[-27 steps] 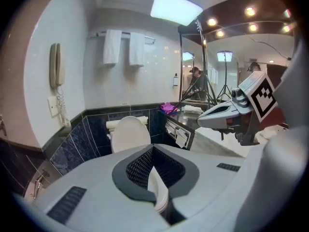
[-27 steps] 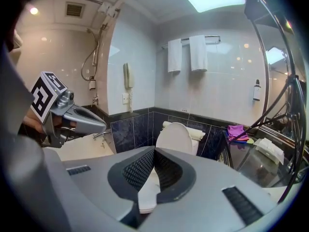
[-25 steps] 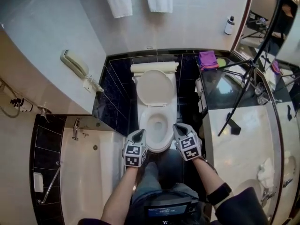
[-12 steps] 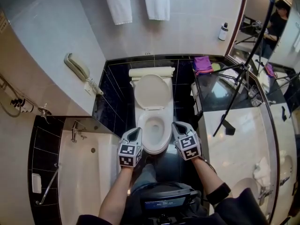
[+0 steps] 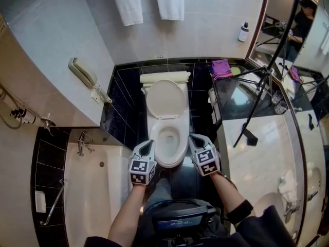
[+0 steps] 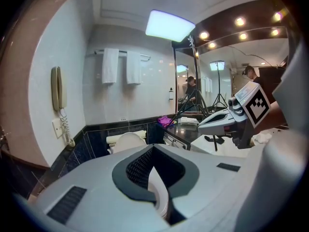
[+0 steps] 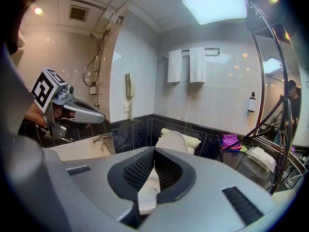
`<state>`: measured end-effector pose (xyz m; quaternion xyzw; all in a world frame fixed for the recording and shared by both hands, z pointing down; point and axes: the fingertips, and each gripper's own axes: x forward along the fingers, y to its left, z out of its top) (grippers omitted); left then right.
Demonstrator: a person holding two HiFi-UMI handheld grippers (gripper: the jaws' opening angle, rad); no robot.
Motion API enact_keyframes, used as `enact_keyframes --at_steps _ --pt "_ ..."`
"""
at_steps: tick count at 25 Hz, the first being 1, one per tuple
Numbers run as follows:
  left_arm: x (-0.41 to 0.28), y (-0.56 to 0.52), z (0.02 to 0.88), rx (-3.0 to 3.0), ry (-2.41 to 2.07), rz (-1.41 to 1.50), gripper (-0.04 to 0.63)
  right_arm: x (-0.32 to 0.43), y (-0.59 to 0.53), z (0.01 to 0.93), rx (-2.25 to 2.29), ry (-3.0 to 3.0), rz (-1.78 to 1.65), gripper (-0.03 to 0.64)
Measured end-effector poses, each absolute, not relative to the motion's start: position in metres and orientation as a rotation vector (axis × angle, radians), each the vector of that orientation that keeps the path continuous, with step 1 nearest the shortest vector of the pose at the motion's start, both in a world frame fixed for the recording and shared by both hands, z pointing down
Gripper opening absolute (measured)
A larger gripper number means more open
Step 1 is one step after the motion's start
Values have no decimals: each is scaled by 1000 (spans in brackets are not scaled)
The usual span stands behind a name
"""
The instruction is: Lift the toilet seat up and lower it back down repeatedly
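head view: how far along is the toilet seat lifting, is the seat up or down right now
Done: the lid stands up against the tank. How many lifts are finished cannot be told. In hand: nothing. The seat looks down, and the left gripper and right gripper, both shut and empty, flank its front. Left: hook the seat, raise it, lower it again.

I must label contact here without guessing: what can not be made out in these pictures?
- Contact of the left gripper and right gripper with the toilet seat: head view, their bodies cover its front corners; each gripper view shows only a white sliver past the jaws.
- Print on the bottle: head view, too small.
- Person in the mirror: head view, small, at the picture's edge.
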<state>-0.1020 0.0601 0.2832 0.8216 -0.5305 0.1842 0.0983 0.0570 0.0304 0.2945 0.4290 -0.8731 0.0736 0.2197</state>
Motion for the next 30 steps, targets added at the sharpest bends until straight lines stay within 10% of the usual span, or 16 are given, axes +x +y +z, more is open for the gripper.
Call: enact_keyframes --at_steps 30 --pt "-79 8 490 2569 -1403 717 -10 96 17 698 1276 -2072 1445 219"
